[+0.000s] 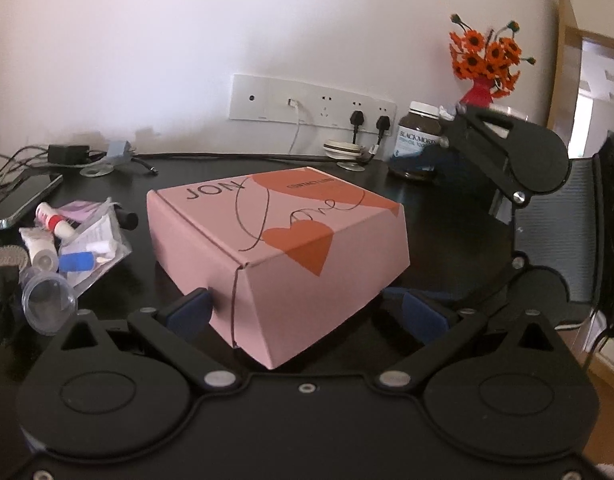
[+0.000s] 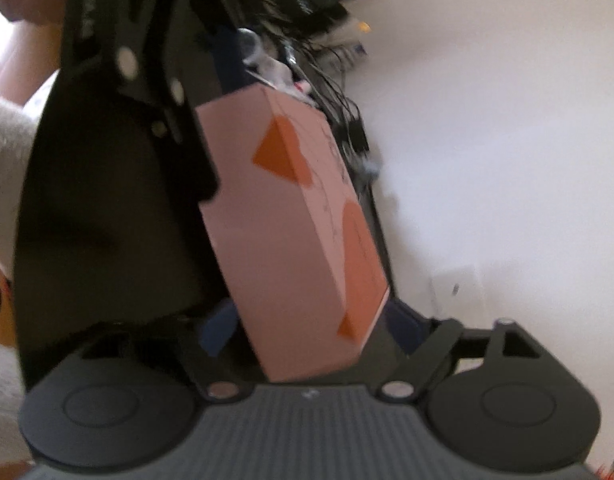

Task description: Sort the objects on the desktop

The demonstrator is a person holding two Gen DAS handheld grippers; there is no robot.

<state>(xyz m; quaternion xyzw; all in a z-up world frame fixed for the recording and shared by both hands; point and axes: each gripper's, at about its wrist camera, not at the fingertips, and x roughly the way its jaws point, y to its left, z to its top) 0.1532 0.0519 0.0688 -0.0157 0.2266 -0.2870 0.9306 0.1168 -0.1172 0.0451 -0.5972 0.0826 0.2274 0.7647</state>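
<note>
A pink cardboard box [image 1: 275,240] with orange hearts lies closed on the black desk [image 1: 459,216]. My left gripper [image 1: 307,310] is open around its near corner: the left blue pad [image 1: 191,308] is right against the box side, and the right pad [image 1: 423,312] stands clear of it. My right gripper [image 1: 483,160], rolled onto its side, hovers off the box's right end. In the blurred right wrist view the box [image 2: 291,232] runs away between the right gripper's [image 2: 311,328] wide jaws, and I see neither pad pressing on it.
Left of the box lie small tubes, a clear bag [image 1: 95,248], a plastic cup [image 1: 47,304] and a phone [image 1: 19,200]. At the back are a brown supplement bottle [image 1: 419,136], a vase of orange flowers [image 1: 487,68] and plugged wall sockets [image 1: 311,100]. A mesh chair [image 1: 555,220] stands beyond the desk's right edge.
</note>
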